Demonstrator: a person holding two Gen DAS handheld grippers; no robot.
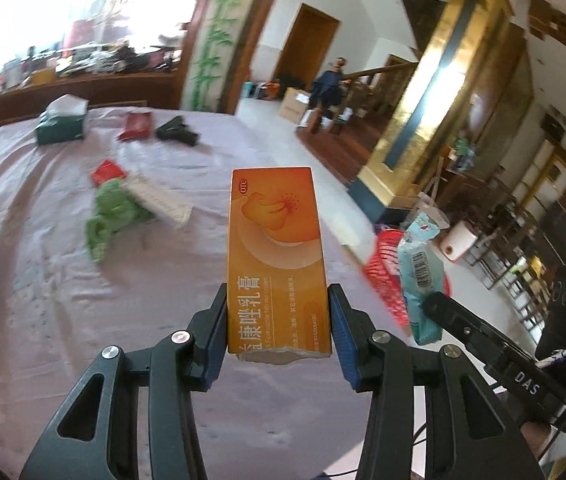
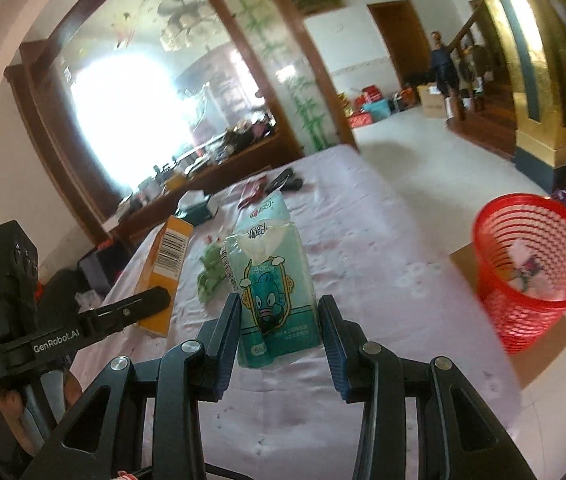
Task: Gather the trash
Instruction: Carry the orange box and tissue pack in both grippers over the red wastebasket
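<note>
Left wrist view: left claw (image 1: 279, 320) grips an orange box (image 1: 277, 256); right claw (image 2: 279, 328) grips a teal packet (image 2: 273, 276). Both hang above the table (image 1: 23, 280), short of the red basket (image 2: 535, 268). Green scraps (image 1: 113, 212) remain uncollected.

You have two grippers in play: the left gripper (image 1: 279, 322) at six o'clock of its own view, the right gripper (image 2: 279, 330) likewise. You have one orange box (image 1: 277, 256) and one teal tissue pack (image 2: 273, 284). At three o'clock of the right view stands one red basket (image 2: 535, 268). On the one table (image 1: 43, 280), toward eleven o'clock in the left view, you can count one green tissue box (image 1: 61, 124), two red packets (image 1: 136, 126) (image 1: 108, 171), one black tool (image 1: 177, 131), one green cloth (image 1: 111, 216) and one white strip (image 1: 161, 198).
</note>
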